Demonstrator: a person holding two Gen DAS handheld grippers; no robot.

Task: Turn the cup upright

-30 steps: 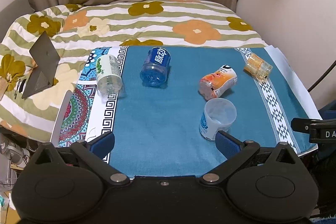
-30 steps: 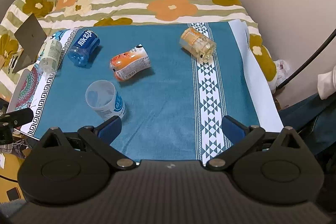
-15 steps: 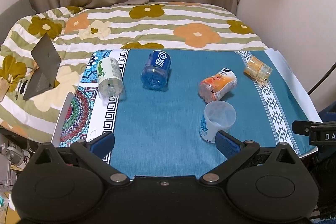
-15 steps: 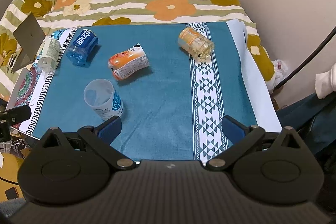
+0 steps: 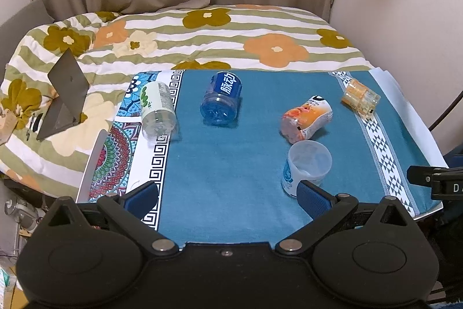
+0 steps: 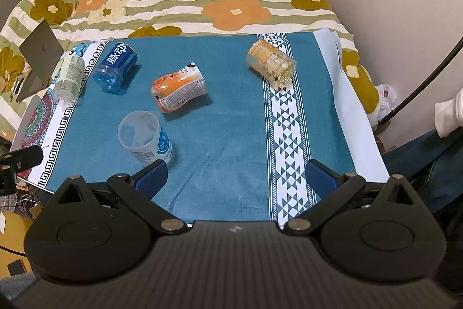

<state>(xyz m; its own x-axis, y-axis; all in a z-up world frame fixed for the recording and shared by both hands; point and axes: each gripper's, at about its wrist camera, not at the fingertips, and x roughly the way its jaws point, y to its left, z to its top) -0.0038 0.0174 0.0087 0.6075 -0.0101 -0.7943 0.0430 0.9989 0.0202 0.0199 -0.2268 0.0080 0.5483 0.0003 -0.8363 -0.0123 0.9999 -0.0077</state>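
Observation:
Several cut bottle cups sit on a teal cloth (image 5: 231, 164) (image 6: 225, 118). A translucent white cup with a blue label (image 5: 306, 165) (image 6: 144, 137) stands upright nearest me. An orange cup (image 5: 306, 118) (image 6: 179, 91), a blue cup (image 5: 222, 99) (image 6: 115, 67), a green-white cup (image 5: 156, 109) (image 6: 69, 74) and a clear yellow-orange cup (image 5: 360, 100) (image 6: 272, 64) lie on their sides. My left gripper (image 5: 228, 197) is open and empty, its right finger just in front of the white cup. My right gripper (image 6: 235, 178) is open and empty above the cloth's near edge.
A flowered striped quilt (image 5: 202, 39) covers the bed behind the cloth. A grey folded stand (image 5: 65, 94) sits on the quilt at the left. A patterned mat (image 5: 115, 152) lies along the cloth's left edge. A wall (image 5: 405, 5) is on the right.
Both grippers have drawn back and up a little, so the cups look slightly farther away. The cups have not moved. Both grippers remain open.

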